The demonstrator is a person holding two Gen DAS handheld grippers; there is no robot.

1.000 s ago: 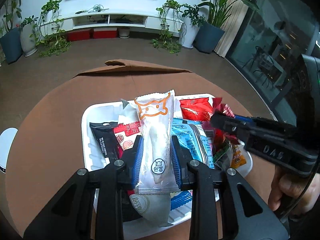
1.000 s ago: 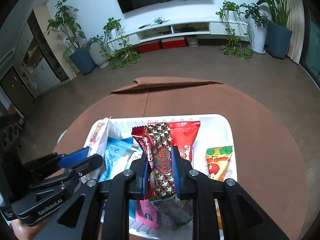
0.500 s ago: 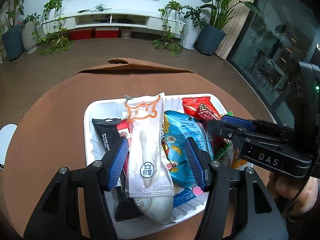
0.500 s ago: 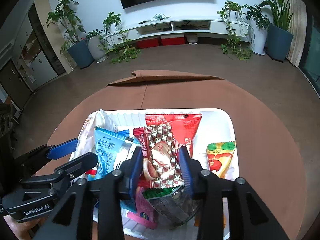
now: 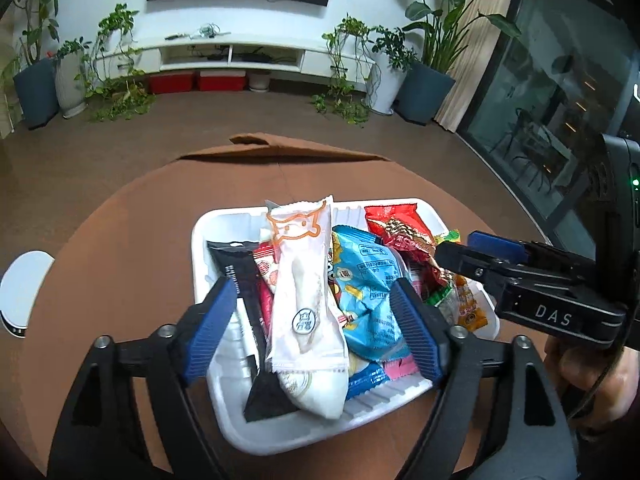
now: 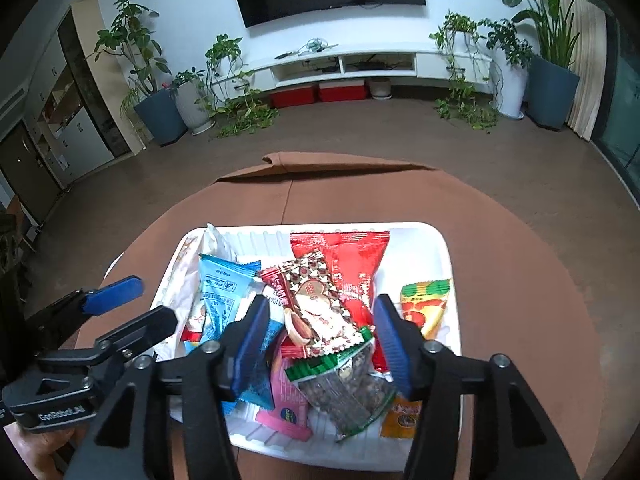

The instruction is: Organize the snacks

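Note:
A white tray (image 5: pixel 200 248) on a round brown table holds several snack packets. In the left wrist view a white packet with an orange cat face (image 5: pixel 304 288) lies on top of the pile, next to a blue packet (image 5: pixel 364 280). My left gripper (image 5: pixel 312 328) is open above it, holding nothing. In the right wrist view a brown-and-red patterned packet (image 6: pixel 316 304) lies on a red packet (image 6: pixel 356 268) in the tray (image 6: pixel 440 248). My right gripper (image 6: pixel 320 344) is open over it, empty.
The brown table (image 6: pixel 520 280) has a folded cloth edge at its far side. A white round object (image 5: pixel 20 292) sits at the table's left edge. Each gripper shows in the other's view: the right one (image 5: pixel 452 252) and the left one (image 6: pixel 132 304). Plants and a TV stand are beyond.
Both grippers were shut on their packets a second ago and have opened. The white cat packet and the patterned packet now lie loose in the tray. Both grippers drew back a little.

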